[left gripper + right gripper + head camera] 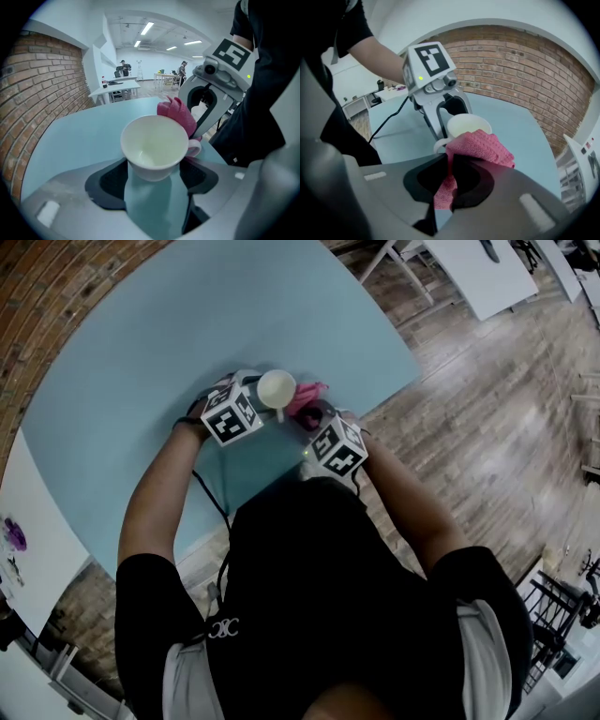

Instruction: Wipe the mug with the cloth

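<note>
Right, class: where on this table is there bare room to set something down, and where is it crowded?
Bare: the wide stretch of pale blue tabletop from the brick wall to the grippers, and its far right corner. Crowded: the near edge, where the left gripper, white ceramic mug, right gripper with the pink terry cloth, and a black cable bunch together.

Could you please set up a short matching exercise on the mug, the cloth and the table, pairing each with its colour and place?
Things:
1. mug
2. cloth
3. table

Descriptions:
A. pink, pinched in the right gripper
B. light blue, beneath both grippers
C. white, between the jaws of the left gripper

Pairs: 1-C; 2-A; 3-B
</note>
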Action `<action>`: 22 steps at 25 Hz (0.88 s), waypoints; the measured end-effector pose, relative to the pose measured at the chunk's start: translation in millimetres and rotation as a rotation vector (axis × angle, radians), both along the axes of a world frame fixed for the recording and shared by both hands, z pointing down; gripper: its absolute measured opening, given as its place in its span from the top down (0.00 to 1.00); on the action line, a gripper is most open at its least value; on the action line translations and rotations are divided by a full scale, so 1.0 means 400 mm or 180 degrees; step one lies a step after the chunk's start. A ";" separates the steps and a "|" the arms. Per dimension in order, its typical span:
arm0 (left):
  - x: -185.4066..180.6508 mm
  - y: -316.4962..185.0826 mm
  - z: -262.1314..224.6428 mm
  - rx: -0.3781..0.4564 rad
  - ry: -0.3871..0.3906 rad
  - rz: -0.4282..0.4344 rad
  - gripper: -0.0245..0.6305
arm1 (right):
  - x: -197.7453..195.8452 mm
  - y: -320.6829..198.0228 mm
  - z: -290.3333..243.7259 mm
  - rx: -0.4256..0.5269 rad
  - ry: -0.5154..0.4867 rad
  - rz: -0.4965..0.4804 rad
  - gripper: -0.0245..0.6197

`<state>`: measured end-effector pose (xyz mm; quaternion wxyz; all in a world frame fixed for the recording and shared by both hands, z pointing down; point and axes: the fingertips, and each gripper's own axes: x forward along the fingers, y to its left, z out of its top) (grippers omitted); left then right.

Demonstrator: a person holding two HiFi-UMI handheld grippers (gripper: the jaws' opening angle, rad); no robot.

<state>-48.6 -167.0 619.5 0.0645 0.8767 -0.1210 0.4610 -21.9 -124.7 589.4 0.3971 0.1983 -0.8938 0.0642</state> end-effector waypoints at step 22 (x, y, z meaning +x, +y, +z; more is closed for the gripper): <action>-0.012 -0.009 0.009 -0.0091 -0.0019 -0.0537 0.42 | -0.021 0.014 0.105 0.0516 0.0874 -0.0778 0.90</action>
